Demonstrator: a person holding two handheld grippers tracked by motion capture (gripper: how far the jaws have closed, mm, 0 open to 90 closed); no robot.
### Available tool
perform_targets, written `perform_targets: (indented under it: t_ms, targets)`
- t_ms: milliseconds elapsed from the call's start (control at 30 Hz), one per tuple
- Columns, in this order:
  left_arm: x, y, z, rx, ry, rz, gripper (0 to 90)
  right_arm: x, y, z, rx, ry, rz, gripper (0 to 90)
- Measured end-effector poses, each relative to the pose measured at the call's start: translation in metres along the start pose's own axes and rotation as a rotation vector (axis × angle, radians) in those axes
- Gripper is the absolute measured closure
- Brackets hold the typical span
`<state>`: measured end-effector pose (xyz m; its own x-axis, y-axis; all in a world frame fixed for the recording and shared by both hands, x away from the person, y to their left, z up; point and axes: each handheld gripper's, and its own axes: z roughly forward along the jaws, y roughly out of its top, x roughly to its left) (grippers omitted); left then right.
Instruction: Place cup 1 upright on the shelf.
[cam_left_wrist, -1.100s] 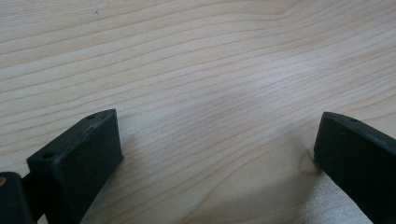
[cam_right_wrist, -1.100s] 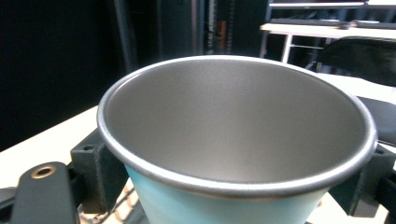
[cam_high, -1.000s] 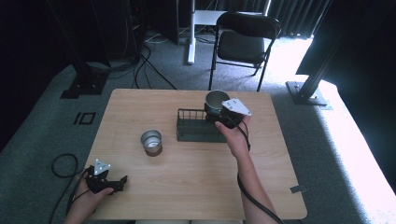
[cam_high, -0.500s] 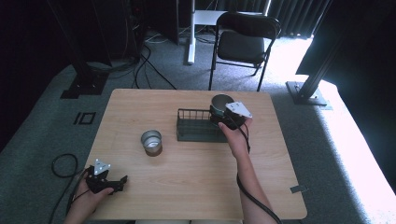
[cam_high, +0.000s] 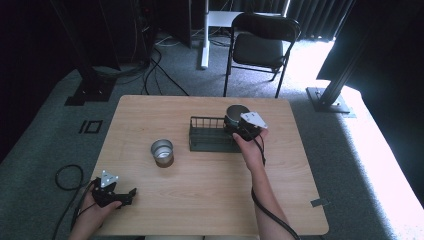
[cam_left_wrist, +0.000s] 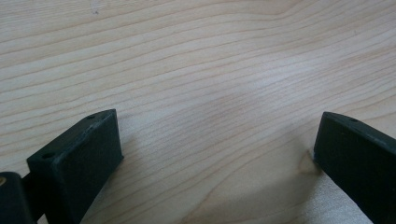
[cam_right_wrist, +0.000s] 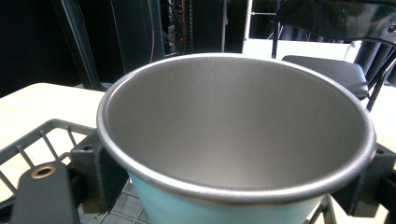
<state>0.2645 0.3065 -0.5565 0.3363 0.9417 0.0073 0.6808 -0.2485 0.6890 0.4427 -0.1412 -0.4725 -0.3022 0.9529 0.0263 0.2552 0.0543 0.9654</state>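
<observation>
Your left gripper (cam_high: 131, 193) rests low on the near left corner of the table (cam_high: 200, 200), its jaws spread wide with nothing but bare wood between them, so it looks parked out of the way while the other hand works. Moving right, a second metal cup (cam_high: 162, 152) stands upright on the table, well apart from that gripper and just left of the wire rack (cam_high: 207, 134); it seems to wait its turn. At the rack's right end, your right gripper (cam_high: 236, 126) has its jaws closed on the sides of a metal cup (cam_right_wrist: 233, 140) with a pale blue outside, held mouth-up over the rack, probably so it can go down upright into it. The rack's raised wire walls are what you must clear on the way down. Beyond the table stands a folding chair (cam_high: 260, 47), with cables on the floor, none of it in your path
</observation>
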Motion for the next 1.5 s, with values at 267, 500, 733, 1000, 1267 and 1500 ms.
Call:
perform_targets:
  t_ms: [267,500,733,1000,1267,1500]
  targets:
    - [0.000,0.000,0.000,0.000,0.000,0.000,1.7,0.003,-0.008,0.002,0.010,-0.011,-0.017,13.5]
    - [0.000,0.000,0.000,0.000,0.000,0.000,1.7,0.005,-0.014,0.006,0.016,-0.008,-0.013,13.4]
    - [0.000,0.000,0.000,0.000,0.000,0.000,1.7,0.006,-0.016,0.005,0.012,-0.005,-0.017,13.4]
    - [0.000,0.000,0.000,0.000,0.000,0.000,1.7,0.005,-0.018,0.002,0.019,0.005,-0.051,11.4]
    - [0.000,0.000,0.000,0.000,0.000,0.000,1.7,0.002,-0.018,-0.007,0.034,0.010,-0.016,11.2]
    - [0.000,0.000,0.000,0.000,0.000,0.000,1.7,0.002,-0.020,-0.015,0.037,0.018,-0.031,11.2]
